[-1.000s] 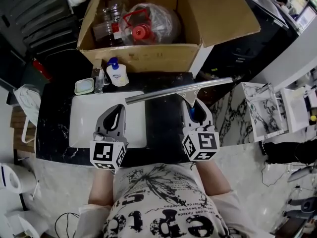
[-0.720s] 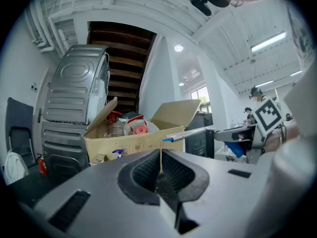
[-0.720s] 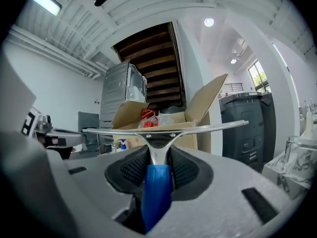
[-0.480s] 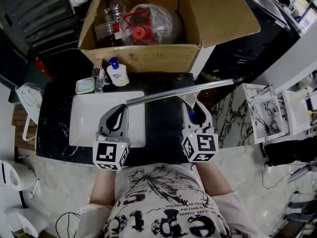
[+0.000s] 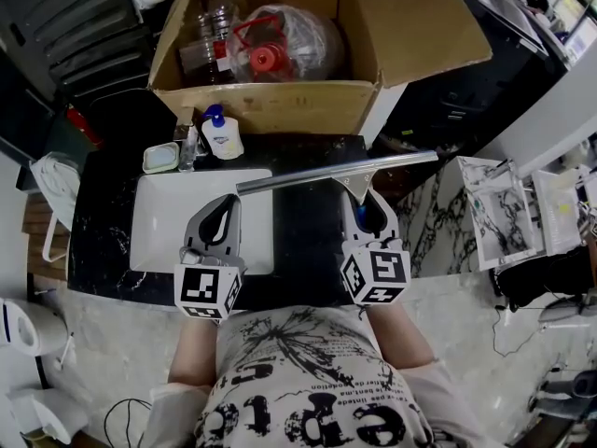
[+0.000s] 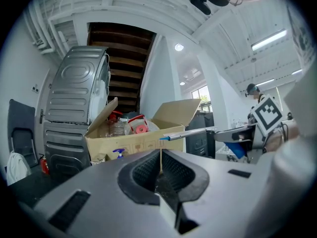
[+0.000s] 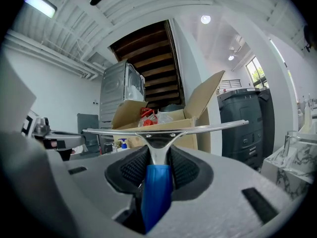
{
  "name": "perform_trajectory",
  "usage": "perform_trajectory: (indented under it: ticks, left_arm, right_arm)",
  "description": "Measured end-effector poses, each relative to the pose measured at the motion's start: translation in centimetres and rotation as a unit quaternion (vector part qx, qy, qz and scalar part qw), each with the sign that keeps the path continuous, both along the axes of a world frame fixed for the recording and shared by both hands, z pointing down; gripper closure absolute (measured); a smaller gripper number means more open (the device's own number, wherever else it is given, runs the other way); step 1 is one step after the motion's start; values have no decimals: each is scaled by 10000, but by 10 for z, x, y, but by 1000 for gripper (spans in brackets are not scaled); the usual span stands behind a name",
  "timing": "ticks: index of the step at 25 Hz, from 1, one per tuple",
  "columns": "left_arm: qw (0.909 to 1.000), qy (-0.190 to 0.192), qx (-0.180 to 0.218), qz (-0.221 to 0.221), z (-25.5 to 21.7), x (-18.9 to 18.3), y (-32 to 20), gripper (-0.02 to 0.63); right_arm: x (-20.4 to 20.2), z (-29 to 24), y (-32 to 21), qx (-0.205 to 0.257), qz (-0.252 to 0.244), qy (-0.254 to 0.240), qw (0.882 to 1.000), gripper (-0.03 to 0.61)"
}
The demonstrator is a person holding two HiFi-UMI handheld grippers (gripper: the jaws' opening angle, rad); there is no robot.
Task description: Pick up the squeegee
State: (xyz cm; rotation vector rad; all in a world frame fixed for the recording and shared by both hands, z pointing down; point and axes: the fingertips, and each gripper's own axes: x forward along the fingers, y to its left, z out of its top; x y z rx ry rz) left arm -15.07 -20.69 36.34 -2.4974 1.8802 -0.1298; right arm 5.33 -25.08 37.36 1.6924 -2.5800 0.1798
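The squeegee [image 5: 336, 172] has a long metal blade bar and a blue handle [image 7: 157, 187]. It hangs level above the black counter, its bar reaching from over the white basin to past the counter's right edge. My right gripper [image 5: 364, 200] is shut on the handle, and in the right gripper view [image 7: 158, 155] the pads clamp the metal neck and blue grip. To its left, my left gripper [image 5: 227, 203] is over the basin, shut and empty, its tips just short of the bar's left end. The left gripper view [image 6: 160, 162] shows that bar [image 6: 190, 133] ahead.
An open cardboard box [image 5: 270, 105] with plastic bottles stands beyond the counter. A blue-capped pump bottle [image 5: 222, 138] and a soap dish [image 5: 160, 160] sit at the back edge of the white basin [image 5: 163, 227]. The black counter [image 5: 308, 241] lies below; marbled shelving [image 5: 499, 208] is at right.
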Motion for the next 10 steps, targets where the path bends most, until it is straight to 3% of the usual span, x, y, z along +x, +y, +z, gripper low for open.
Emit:
perform_trajectory:
  ticks: [10]
  left_arm:
    - [10000, -57, 11, 22, 1, 4, 4, 601]
  right_arm:
    - [7, 6, 4, -86, 139, 46, 9999, 460]
